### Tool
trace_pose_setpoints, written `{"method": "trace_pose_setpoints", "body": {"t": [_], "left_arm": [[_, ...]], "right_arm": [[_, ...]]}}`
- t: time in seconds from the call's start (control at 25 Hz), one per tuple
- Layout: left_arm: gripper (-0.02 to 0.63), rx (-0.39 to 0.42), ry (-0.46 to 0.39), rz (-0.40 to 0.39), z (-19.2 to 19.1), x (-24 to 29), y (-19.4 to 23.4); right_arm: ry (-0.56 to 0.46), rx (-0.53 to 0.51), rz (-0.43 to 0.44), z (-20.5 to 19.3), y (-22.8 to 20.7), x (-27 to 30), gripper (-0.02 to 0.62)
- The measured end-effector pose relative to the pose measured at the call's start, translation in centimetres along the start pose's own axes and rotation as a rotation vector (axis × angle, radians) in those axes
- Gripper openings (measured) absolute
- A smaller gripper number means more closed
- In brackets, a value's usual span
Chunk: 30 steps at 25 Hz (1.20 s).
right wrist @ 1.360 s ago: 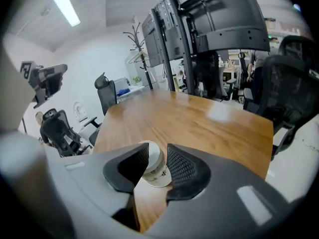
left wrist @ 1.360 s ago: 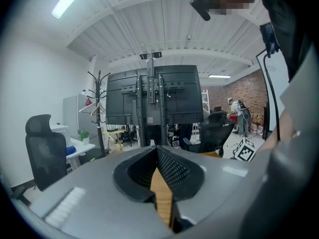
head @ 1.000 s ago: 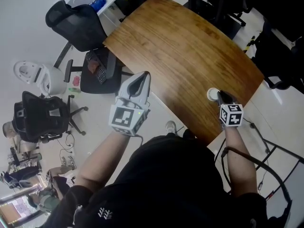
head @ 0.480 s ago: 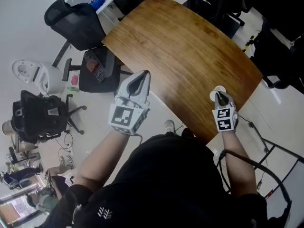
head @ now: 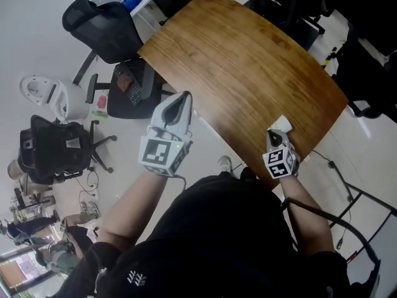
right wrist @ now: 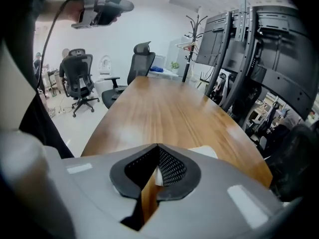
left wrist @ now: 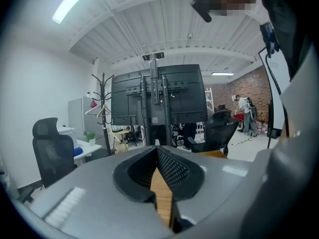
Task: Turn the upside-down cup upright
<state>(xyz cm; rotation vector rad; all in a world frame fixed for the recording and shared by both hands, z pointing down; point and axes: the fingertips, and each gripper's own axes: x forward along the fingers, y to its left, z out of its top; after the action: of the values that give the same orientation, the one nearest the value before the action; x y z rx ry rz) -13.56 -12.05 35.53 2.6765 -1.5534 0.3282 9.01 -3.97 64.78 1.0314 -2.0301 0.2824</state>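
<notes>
A small white cup (head: pixel 282 123) sits near the front right corner of the wooden table (head: pixel 248 61). It looks tilted, and I cannot tell which end is up. My right gripper (head: pixel 275 136) points steeply down at the cup's near side. Its jaws have just been closing and are now shut. In the right gripper view a sliver of the cup's white wall shows between the pads, and the rest of the cup (right wrist: pixel 207 152) peeks out beyond the right gripper (right wrist: pixel 158 147). My left gripper (head: pixel 182 99) hangs off the table's left edge over the floor, shut and empty, and the left gripper view shows it (left wrist: pixel 158 149) roughly level.
Black office chairs stand on the floor to the left (head: pixel 102 23) (head: pixel 53 151), and one holds loose items (head: pixel 127 89). Dark chairs and stands crowd the table's far and right sides (head: pixel 372 73). A black cable runs from my right arm (head: pixel 335 213).
The right gripper has slid left along the table's near edge, rolled, and closed its jaws at the cup, which now looks tipped. The left gripper has stayed put.
</notes>
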Motion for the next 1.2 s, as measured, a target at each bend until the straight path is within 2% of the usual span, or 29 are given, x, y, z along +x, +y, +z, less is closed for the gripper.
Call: {"method": "trace_pose_setpoints", "body": {"t": [0.08,0.2,0.32,0.4,0.48,0.56,0.64,0.72,0.8,1.08,1.2], "left_arm": [[0.000,0.001,0.004,0.000,-0.2,-0.1,0.0],[0.000,-0.018,-0.004,0.006,0.0,0.0,0.0],[0.000,-0.010,0.002,0.000,-0.4,0.1,0.0],[0.000,-0.001,0.009,-0.003,-0.7,0.2,-0.1],[0.000,-0.012,0.007,-0.003,-0.5,0.4,-0.3],[0.000,-0.026,-0.002,-0.003,0.0,0.6,-0.5],[0.000,-0.033,-0.012,-0.002,0.6,0.7,-0.6],[0.000,-0.037,-0.017,0.000,1.0,0.8,-0.4],[0.000,-0.043,-0.022,0.003,1.3,0.8,-0.2],[0.000,-0.055,-0.026,-0.017,1.6,1.0,-0.7],[0.000,-0.066,-0.039,-0.029,1.7,1.2,-0.8]], "right_arm": [[-0.019,0.026,0.028,0.1,-0.1,0.0,0.010],[-0.110,0.062,0.060,1.7,-1.0,-1.0,0.081],[-0.191,0.133,0.031,2.7,-4.5,-2.5,0.120],[-0.178,0.204,0.012,2.2,-7.4,-2.2,0.151],[-0.116,0.297,0.063,1.0,-8.6,-1.0,0.202],[-0.066,0.406,0.136,-0.3,-8.4,0.2,0.210],[-0.074,0.468,0.156,-0.8,-8.2,0.4,0.210],[-0.090,0.436,0.138,-0.5,-7.9,0.1,0.187],[-0.102,0.351,0.102,0.2,-7.7,-0.5,0.092],[-0.075,0.073,0.041,2.8,-6.8,-2.4,0.039],[-0.047,0.004,0.035,3.1,-6.1,-2.5,0.034]]}}
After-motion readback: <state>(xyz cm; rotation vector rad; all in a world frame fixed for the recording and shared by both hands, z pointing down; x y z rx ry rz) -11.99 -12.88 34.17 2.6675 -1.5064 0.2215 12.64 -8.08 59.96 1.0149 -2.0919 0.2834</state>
